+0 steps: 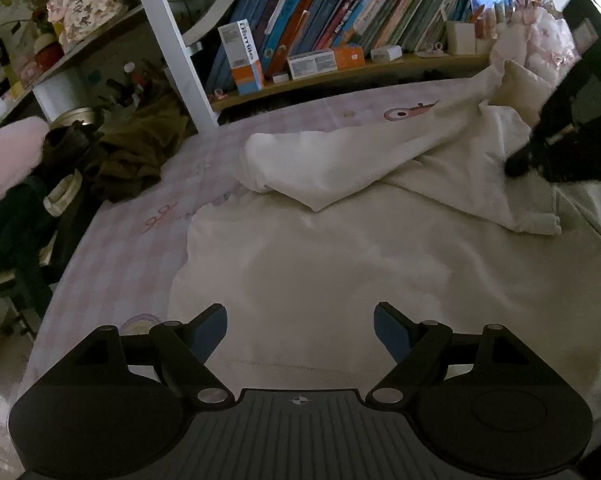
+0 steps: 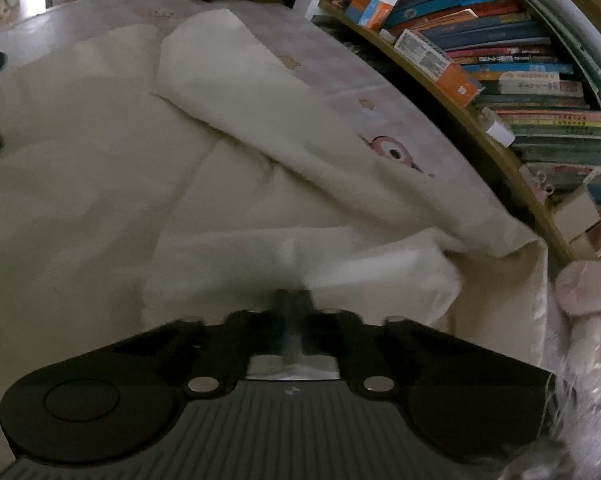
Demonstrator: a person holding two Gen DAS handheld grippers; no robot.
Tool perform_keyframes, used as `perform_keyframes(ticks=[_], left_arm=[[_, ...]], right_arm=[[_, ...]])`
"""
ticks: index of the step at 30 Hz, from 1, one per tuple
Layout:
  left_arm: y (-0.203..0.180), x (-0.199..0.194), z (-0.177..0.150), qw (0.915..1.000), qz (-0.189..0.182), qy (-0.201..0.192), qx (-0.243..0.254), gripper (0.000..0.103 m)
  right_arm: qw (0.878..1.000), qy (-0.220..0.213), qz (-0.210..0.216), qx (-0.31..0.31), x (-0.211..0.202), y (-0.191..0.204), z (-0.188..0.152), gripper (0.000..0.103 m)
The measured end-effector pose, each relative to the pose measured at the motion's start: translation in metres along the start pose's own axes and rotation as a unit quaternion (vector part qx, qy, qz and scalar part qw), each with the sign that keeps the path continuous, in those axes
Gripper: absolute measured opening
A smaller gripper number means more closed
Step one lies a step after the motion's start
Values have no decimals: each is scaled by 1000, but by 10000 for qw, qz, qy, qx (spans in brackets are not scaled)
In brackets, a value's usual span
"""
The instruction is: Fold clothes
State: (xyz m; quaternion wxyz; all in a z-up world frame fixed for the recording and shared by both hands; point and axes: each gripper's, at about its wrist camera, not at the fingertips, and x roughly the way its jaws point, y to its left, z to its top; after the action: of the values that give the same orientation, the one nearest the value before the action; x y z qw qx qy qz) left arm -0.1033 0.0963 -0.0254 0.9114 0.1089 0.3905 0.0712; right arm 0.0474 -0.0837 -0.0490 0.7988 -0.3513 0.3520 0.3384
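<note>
A cream garment (image 1: 340, 260) (image 2: 80, 180) lies spread on a pink checked bed sheet (image 1: 120, 248) (image 2: 340, 64). One long part of it, a sleeve (image 1: 320, 160) (image 2: 240, 92), lies folded across the body. My left gripper (image 1: 300, 312) hovers open over the near part of the garment, with nothing between its blue pads. My right gripper (image 2: 292, 300) is shut, its tips blurred and pressed into a bunched fold of the cream cloth. In the left wrist view the right gripper (image 1: 516, 168) sits on the garment at the right edge.
A bookshelf (image 1: 340, 20) (image 2: 520, 80) full of books and boxes runs along the bed's far side, behind a white post (image 1: 168, 40). Brown clothing (image 1: 136, 152) and a pink plush item (image 1: 4, 160) lie at the left. Pink fluffy fabric (image 2: 588, 320) lies at the right.
</note>
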Motion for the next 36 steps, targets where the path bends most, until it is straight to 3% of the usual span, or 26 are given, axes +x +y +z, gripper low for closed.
perform_keyframes(ticks=[9, 12, 16, 17, 18, 20, 23, 27, 28, 29, 30, 33, 36], left_arm=[[3, -19, -14, 9978, 506, 176, -383, 83], [4, -21, -20, 9958, 640, 318, -576, 83], [2, -20, -25, 9927, 728, 500, -817, 83], [1, -20, -25, 9923, 735, 522, -844, 83], [0, -20, -25, 9921, 748, 537, -856, 83], [-2, -19, -23, 9915, 802, 554, -858, 83], [-5, -19, -21, 9899, 937, 564, -907, 83], [-4, -20, -20, 9864, 1140, 589, -1025, 83], [-4, -21, -20, 9856, 1184, 599, -1047, 83], [-3, -23, -21, 9847, 1231, 611, -1075, 83], [-1, -24, -21, 9836, 1273, 633, -1113, 83], [5, -27, -24, 9800, 1370, 727, -1250, 83], [10, -30, -28, 9757, 1446, 808, -1431, 83]], right_arm=[[9920, -580, -784, 806, -12, -94, 10, 1], [9942, -694, -281, 775, -21, -106, 11, 2], [9957, -769, 476, 213, -26, -79, 11, 2], [9944, -739, 752, 113, -27, -70, 12, 7], [9918, -690, 1076, 31, -26, -61, 12, 26], [9871, -610, 1471, -177, -26, -40, 12, 52], [9791, -455, 1873, -652, -23, -6, 11, 52], [9777, -185, 1896, -881, -4, 14, 9, 50], [9783, -182, 1875, -867, -1, 11, 10, 44], [9788, -198, 1856, -841, 2, 6, 13, 19], [9793, -213, 1838, -816, 5, 0, 15, 3], [9881, -396, 1291, -742, 13, -35, 24, 2], [9975, -599, 364, -127, 22, -98, 38, 2]])
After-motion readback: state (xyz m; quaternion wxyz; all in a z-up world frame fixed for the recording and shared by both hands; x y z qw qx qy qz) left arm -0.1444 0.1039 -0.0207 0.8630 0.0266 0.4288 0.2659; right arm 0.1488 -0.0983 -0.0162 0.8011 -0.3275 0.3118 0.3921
